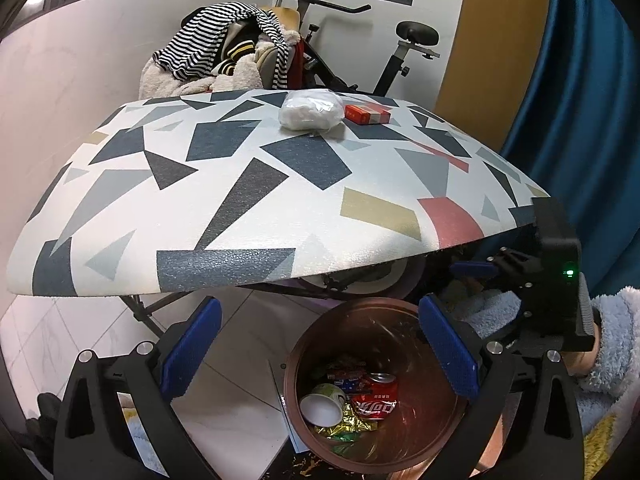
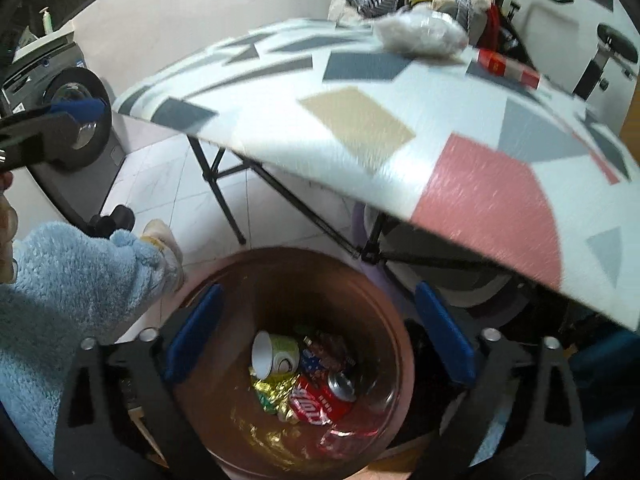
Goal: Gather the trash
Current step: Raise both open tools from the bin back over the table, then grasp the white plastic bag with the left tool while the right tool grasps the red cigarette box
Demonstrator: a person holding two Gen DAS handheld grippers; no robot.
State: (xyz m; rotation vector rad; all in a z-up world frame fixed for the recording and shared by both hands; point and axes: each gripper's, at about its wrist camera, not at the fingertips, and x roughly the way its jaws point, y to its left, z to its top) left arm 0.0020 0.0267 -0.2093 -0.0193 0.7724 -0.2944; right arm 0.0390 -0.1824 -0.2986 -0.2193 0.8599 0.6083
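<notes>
Plainly, both tools were empty and the risks lay in what remained. On the left, the left gripper (image 1: 320, 344) stood released, its jaws wide over the floor and the near rim of the copper-coloured trash bin (image 1: 294, 392), nothing between them. Inside the bin lay a paper cup (image 1: 324, 404), a red cola can (image 1: 374, 398) and gold foil wrappers (image 1: 344, 426). At the far edge of the patterned folding table (image 1: 240, 184) a clear bag of white stuff (image 1: 311, 112) sat touching a red carton (image 1: 367, 114). On the right, the right gripper (image 2: 318, 336) hung slack-jawed over the bin's mouth. A reach toward that far edge could probably push the soft bag off the back, or catch both things at once. The table's near edge overhung the bin, so a careless lift might strike it.
</notes>
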